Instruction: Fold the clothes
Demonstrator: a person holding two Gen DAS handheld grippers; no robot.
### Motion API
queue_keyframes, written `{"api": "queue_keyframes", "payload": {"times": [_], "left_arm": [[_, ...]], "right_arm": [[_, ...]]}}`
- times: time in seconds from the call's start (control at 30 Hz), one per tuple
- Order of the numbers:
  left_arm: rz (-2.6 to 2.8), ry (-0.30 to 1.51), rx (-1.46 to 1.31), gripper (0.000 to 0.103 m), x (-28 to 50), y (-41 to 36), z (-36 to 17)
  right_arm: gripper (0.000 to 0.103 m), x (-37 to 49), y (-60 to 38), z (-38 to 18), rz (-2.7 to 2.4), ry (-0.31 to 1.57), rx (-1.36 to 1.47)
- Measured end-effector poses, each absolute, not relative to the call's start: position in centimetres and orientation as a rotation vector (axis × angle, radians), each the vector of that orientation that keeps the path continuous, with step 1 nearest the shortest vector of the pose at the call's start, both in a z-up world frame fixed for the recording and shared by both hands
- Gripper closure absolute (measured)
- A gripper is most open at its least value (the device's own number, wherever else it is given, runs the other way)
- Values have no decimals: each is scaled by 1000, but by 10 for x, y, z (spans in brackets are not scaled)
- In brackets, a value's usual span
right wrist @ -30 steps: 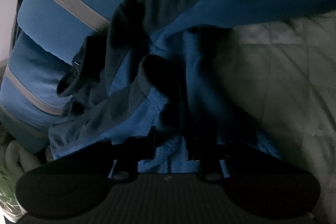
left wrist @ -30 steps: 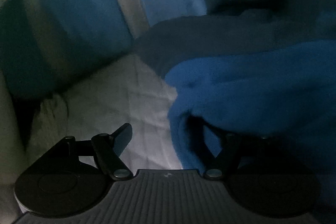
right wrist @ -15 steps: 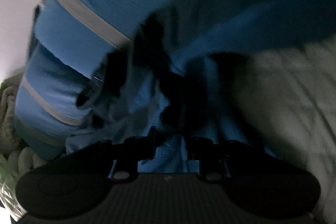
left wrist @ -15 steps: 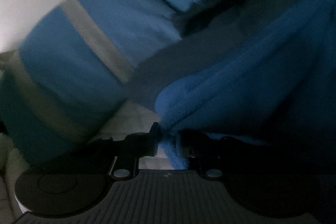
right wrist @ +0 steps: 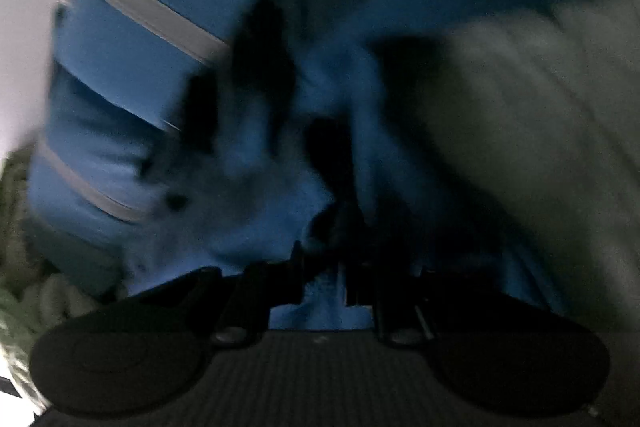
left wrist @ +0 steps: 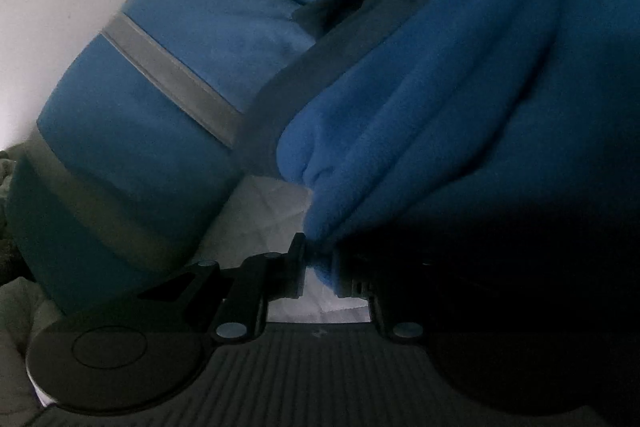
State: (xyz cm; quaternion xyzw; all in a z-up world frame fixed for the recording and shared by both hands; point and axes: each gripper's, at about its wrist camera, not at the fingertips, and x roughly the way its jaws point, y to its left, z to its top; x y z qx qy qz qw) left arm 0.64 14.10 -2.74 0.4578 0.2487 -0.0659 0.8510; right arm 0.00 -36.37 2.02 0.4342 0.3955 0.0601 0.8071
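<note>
The black two-finger left gripper has its fingers squeezed close together, pinching a fold of soft blue fleece cloth. The black two-finger right gripper is squeezed close too, with blue cloth caught between its fingers.

Blue fleece garment, grey-trimmed edge, bunched in long folds. It hangs from 6 o'clock toward 1 o'clock in the left wrist view. Right wrist view: blurred, crumpled, centre frame.
</note>
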Motion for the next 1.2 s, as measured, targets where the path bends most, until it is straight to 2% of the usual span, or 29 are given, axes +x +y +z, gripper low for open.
{"api": "queue_keyframes", "payload": {"times": [0.1, 0.13, 0.2, 0.27, 0.37, 0.4, 0.47, 0.6, 0.63, 0.67, 0.83, 1.07, 1.2], "left_arm": [[-141, 535, 980, 87, 2, 140, -21], [-135, 534, 988, 83, 0, 140, -20], [-109, 521, 1024, 64, -5, 140, -16], [-135, 509, 1077, 57, -7, 135, -10], [-218, 489, 1129, 34, -17, 127, 4], [-261, 482, 1137, 32, -23, 124, 10], [-330, 472, 1162, 32, -33, 114, 18], [-392, 424, 1194, 32, -41, 89, 19], [-399, 413, 1201, 32, -41, 83, 18], [-408, 405, 1198, 32, -40, 77, 17], [-459, 384, 1125, 32, -39, 58, 15], [-457, 390, 1085, 32, -35, 49, 14], [-457, 381, 1074, 32, -38, 49, 16]], "right_arm": [[87, -2, -362, 2, 77, 941, 938], [86, -2, -362, -5, 59, 973, 940], [86, -4, -359, -9, 42, 999, 939], [79, -4, -358, -7, 34, 1004, 928], [71, -6, -362, -1, 18, 1011, 933], [70, -8, -364, 1, 11, 1011, 935], [50, -9, -363, 5, -8, 1007, 925], [30, -18, -346, 29, -58, 902, 702], [18, -20, -342, 35, -71, 870, 637], [13, -23, -337, 42, -84, 837, 572], [12, -34, -279, 66, 59, 683, 94], [17, -69, -180, 40, 354, 464, -662], [22, -79, -148, 12, 405, 383, -978]]}}
